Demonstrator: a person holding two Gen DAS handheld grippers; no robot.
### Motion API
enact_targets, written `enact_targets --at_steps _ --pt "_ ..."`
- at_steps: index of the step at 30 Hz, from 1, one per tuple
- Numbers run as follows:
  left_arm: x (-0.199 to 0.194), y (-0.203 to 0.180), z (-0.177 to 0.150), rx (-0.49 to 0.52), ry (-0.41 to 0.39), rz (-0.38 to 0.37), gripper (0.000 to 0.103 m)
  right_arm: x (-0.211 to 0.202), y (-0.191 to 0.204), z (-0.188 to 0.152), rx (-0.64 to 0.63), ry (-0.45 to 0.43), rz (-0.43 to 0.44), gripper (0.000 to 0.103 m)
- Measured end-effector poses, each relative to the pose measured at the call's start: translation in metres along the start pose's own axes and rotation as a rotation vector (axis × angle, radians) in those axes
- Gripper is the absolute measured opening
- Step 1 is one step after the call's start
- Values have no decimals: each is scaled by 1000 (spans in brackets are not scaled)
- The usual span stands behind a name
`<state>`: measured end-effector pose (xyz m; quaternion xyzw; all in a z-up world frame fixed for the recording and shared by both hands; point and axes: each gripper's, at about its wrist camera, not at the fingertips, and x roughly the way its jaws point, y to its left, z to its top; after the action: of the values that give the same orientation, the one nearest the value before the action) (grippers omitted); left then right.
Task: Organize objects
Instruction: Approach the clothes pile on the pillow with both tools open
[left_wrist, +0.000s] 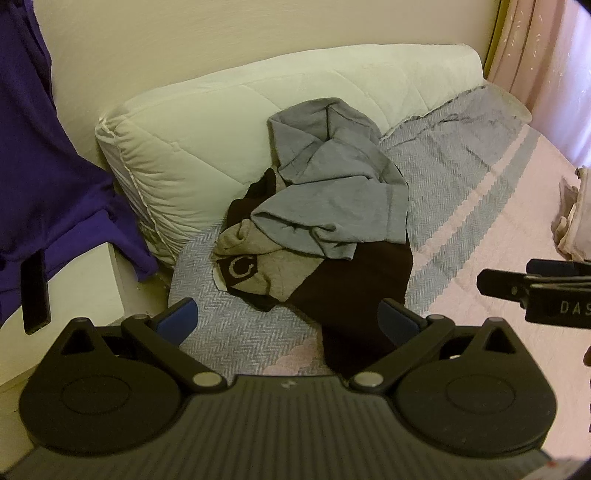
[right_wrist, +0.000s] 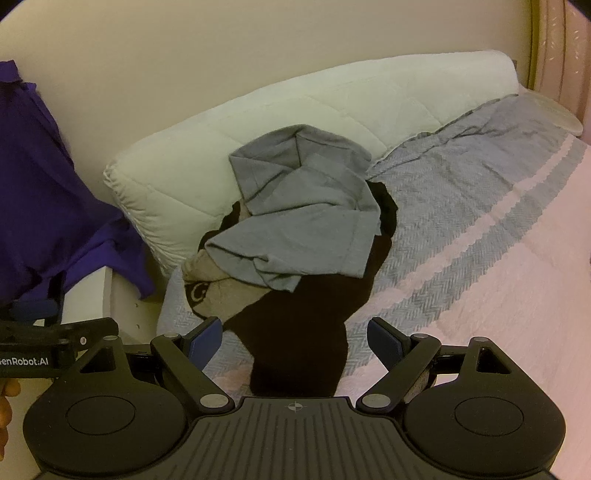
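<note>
A crumpled pile of clothes is seen on the bed, propped at its far side against a white quilted pillow. A grey-blue garment is draped on top, loosely folded. Under it, at the left, a beige piece with a dark emblem is bunched. A black garment is spread beneath, trailing toward the near side.

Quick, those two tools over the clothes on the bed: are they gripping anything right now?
Left tool: open, holding nothing, above the black garment.
Right tool: open, holding nothing, above the same garment.
</note>
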<state>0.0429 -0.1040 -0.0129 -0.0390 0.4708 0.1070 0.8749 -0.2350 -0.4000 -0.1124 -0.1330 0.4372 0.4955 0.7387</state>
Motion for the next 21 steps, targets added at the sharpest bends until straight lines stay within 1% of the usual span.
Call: enact_targets --at_steps 4,10,14,21 --pt "1 -6 1 25 8 2 102 2 -5 0 7 2 3 83" --pt "12 -1 8 43 15 -12 102 13 -8 3 26 17 -15 83" --pt "28 8 17 52 22 -47 102 24 -5 8 34 32 -46 83" --pt "71 26 39 90 50 -124 102 53 2 23 56 68 -118 83"
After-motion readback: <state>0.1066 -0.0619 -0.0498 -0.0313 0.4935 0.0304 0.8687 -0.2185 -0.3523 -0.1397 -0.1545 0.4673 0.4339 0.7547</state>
